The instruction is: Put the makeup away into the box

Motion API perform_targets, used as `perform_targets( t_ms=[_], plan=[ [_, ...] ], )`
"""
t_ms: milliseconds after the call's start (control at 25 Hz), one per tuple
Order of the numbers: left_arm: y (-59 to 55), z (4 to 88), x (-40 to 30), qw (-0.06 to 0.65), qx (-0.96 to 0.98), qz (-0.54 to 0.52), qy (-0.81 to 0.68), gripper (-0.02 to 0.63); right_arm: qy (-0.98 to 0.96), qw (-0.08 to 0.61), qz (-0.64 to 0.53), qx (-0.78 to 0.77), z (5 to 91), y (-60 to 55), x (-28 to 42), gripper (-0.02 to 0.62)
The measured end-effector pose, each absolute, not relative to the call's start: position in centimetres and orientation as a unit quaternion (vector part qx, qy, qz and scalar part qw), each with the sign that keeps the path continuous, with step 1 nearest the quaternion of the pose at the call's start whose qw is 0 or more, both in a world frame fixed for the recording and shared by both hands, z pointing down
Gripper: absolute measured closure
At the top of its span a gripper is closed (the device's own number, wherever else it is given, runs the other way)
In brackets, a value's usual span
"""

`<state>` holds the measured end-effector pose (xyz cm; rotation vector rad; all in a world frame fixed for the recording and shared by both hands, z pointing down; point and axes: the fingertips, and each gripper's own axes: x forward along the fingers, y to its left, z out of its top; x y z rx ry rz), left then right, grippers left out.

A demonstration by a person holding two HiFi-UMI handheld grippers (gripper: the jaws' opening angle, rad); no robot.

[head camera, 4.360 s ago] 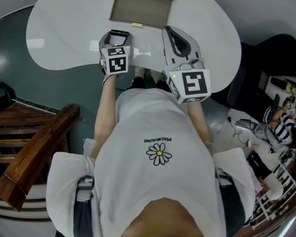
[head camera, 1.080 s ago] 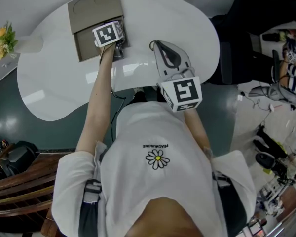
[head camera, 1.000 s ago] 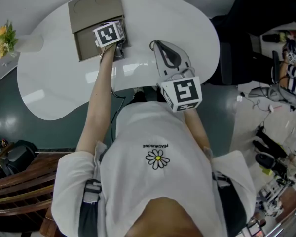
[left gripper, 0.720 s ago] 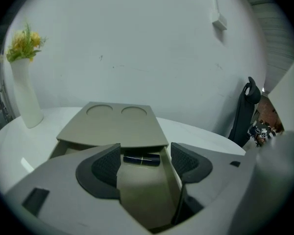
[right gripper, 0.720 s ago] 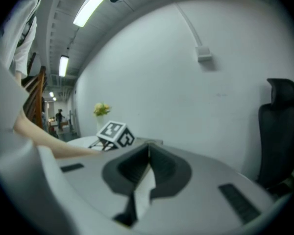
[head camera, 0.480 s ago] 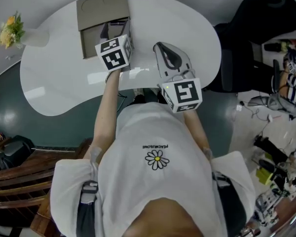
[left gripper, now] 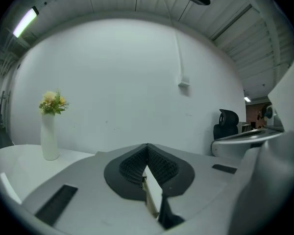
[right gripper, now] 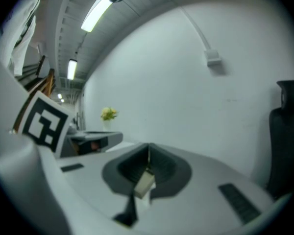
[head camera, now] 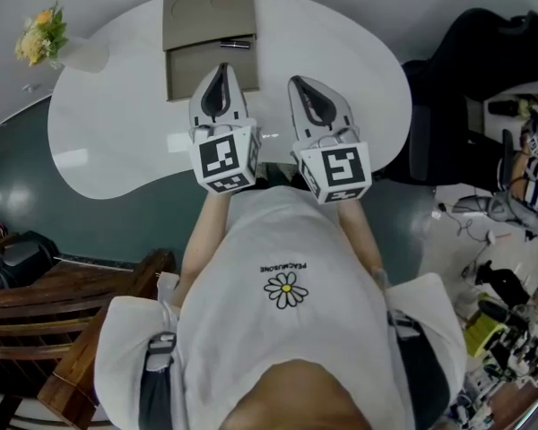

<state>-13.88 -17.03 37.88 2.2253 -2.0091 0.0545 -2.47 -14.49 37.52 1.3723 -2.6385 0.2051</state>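
Note:
The brown box lies open at the far side of the white table, its lid folded back. A slim dark makeup stick rests inside, close to the hinge. My left gripper hovers above the table just short of the box, shut and empty. In the left gripper view its jaws meet with nothing between them. To its right my right gripper hangs level beside it, also shut and empty. The right gripper view shows the closed tips and the left gripper's marker cube.
A white vase of flowers stands at the table's far left edge, also seen in the left gripper view. A black office chair stands right of the table. Wooden steps lie at the lower left.
My left gripper has drawn back out of the box toward the person and risen, and its jaws have closed. The right gripper has stayed where it was.

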Motion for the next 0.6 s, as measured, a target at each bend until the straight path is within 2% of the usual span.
perform_targets(
  t_ms=[280, 600],
  plan=[
    [-16.5, 36.1, -13.1, 0.035, 0.753, -0.008, -0.657, 0.589, -0.882, 0.076, 0.067, 0.461, 37.2, -14.3, -2.8, 0.565],
    [-17.1, 38.3, -11.0, 0.061, 0.766, 0.030, -0.639, 0.588, -0.866, 0.076, 0.072, 0.488, 37.4, -14.3, -0.4, 0.565]
  ],
)
